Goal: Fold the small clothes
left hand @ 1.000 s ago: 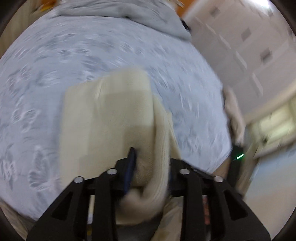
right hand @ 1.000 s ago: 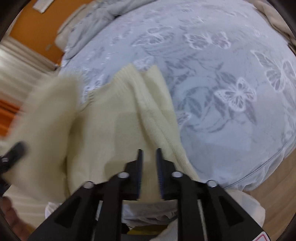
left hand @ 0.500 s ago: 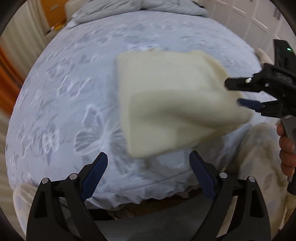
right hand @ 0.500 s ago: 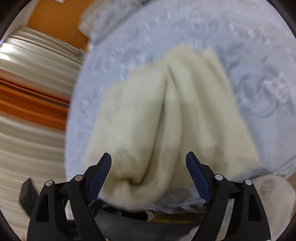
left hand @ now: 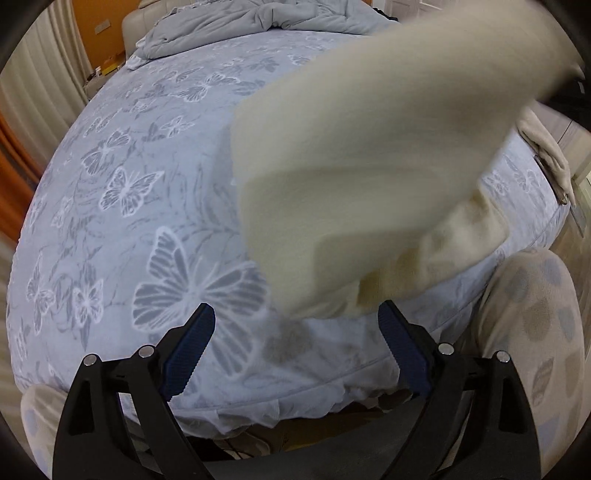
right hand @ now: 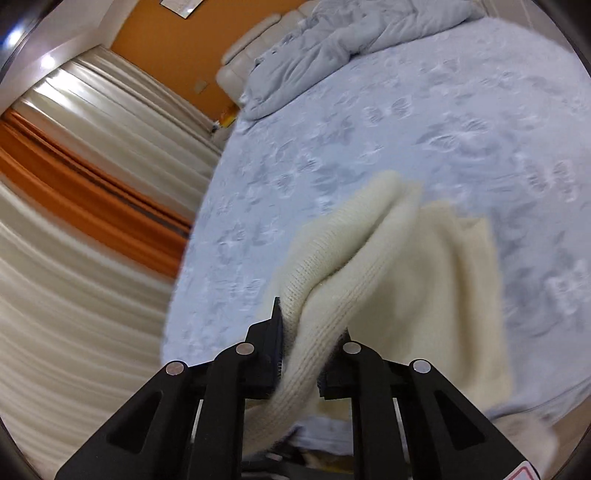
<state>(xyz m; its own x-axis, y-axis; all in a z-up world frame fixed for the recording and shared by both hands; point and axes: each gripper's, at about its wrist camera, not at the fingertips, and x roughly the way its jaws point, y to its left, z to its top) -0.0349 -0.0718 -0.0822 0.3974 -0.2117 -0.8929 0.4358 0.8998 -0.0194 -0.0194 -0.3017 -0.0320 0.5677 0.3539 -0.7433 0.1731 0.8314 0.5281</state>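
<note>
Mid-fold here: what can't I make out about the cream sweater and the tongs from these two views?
- Cream sweater, left wrist view: motion-blurred, upper corner cut by the frame edge; fold state unreadable.
- Right tongs, right wrist view: closing on the knit, which covers the pads.
- Left tongs: open, empty.

The left gripper (left hand: 295, 343) stands wide open above the near edge of a bed (left hand: 110, 229), nothing between its blue-padded fingers (left hand: 190, 349). The bed wears a pale blue sheet printed with white butterflies. Beyond the fingers a cream knit garment (left hand: 351, 158) hangs in the air, blurred (its upper end runs off toward the top right), and casts a soft shadow on the sheet. A crumpled grey duvet (left hand: 258, 18) lies at the far end of the bed. At lower right, a leg in spotted pyjama fabric (left hand: 532, 332) stands against the mattress edge.
</note>
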